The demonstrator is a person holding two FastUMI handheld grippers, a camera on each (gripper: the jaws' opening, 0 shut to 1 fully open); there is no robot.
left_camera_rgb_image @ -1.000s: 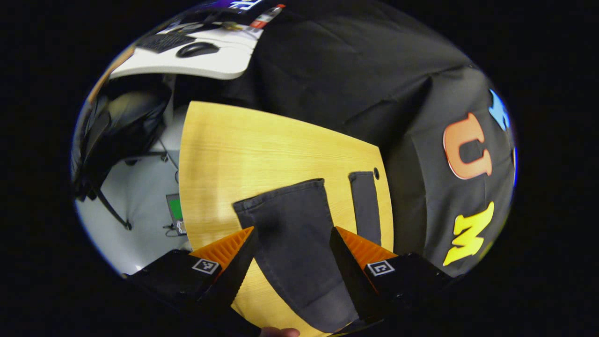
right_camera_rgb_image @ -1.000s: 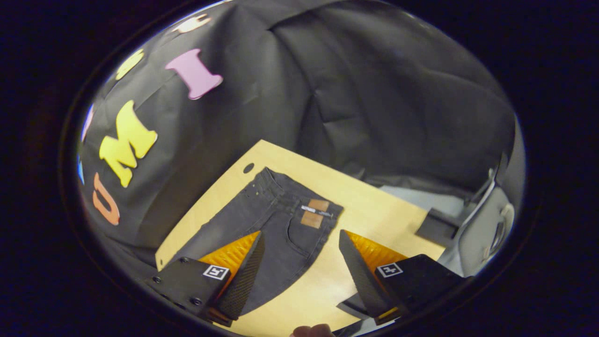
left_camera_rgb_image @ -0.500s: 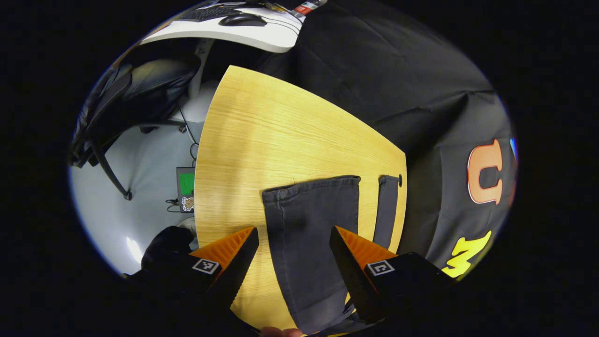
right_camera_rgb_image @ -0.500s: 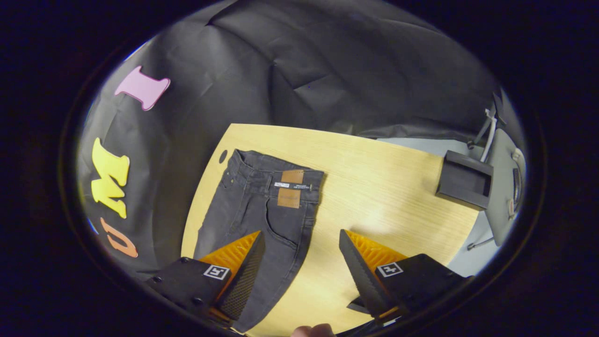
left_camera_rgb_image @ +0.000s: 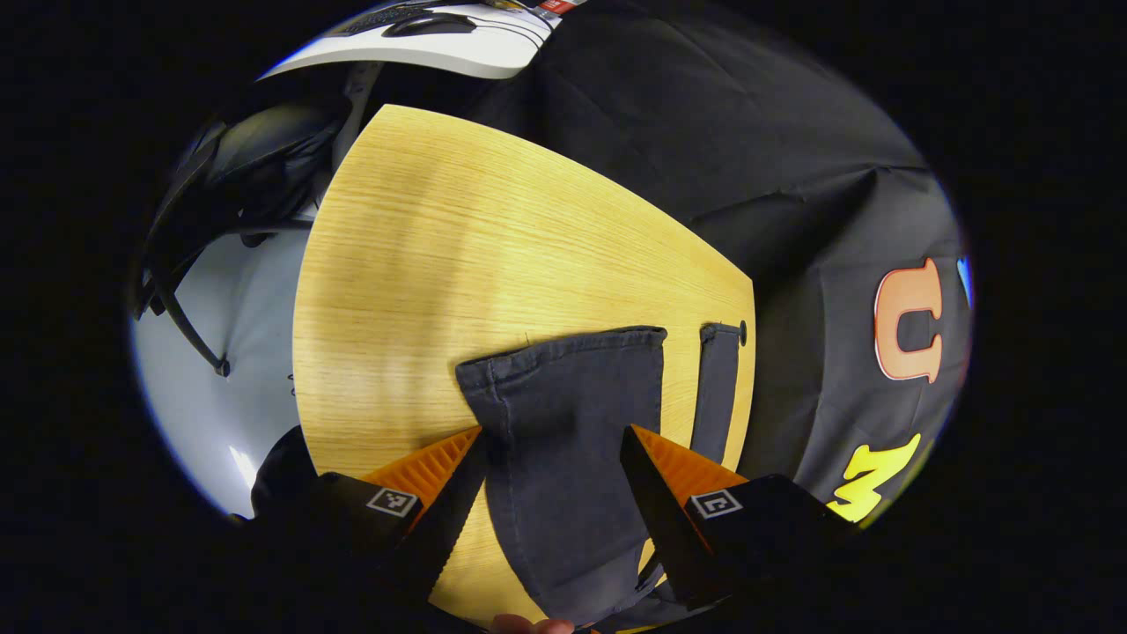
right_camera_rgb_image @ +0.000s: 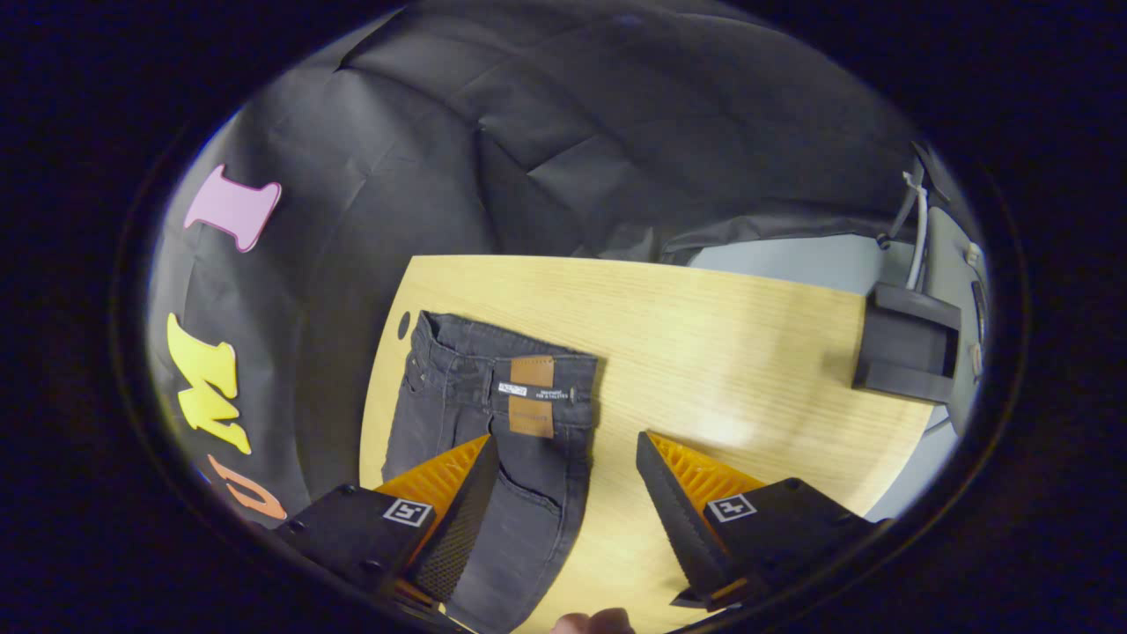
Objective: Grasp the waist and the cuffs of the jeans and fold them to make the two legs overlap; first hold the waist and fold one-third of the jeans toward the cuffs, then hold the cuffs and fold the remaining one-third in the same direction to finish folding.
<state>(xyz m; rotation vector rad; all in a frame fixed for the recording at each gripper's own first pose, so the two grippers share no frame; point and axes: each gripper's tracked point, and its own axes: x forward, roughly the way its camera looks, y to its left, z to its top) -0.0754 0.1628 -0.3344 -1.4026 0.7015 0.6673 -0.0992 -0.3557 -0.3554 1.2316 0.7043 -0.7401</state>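
Observation:
Dark grey jeans lie flat on a light wooden table. In the left gripper view the two cuffs point away from me: the near leg (left_camera_rgb_image: 572, 414) is wide, the far leg (left_camera_rgb_image: 715, 387) a narrow strip by the table edge. My left gripper (left_camera_rgb_image: 553, 453) hovers open over the near leg. In the right gripper view the waist (right_camera_rgb_image: 502, 370) with a brown patch (right_camera_rgb_image: 531, 396) lies ahead. My right gripper (right_camera_rgb_image: 568, 467) is open above the hip area, its left finger over the cloth, its right finger over bare wood.
The table (left_camera_rgb_image: 458, 255) has a small round hole (right_camera_rgb_image: 403, 325) near the waist corner. A black box (right_camera_rgb_image: 907, 348) sits off the table's right end. A white desk with a mouse (left_camera_rgb_image: 423, 25) stands beyond the far end. Black cloth walls the back.
Both grippers have shifted over the jeans and stayed open. The left view now sits closer over the near leg; the right view has turned so the waist lies squarer ahead.

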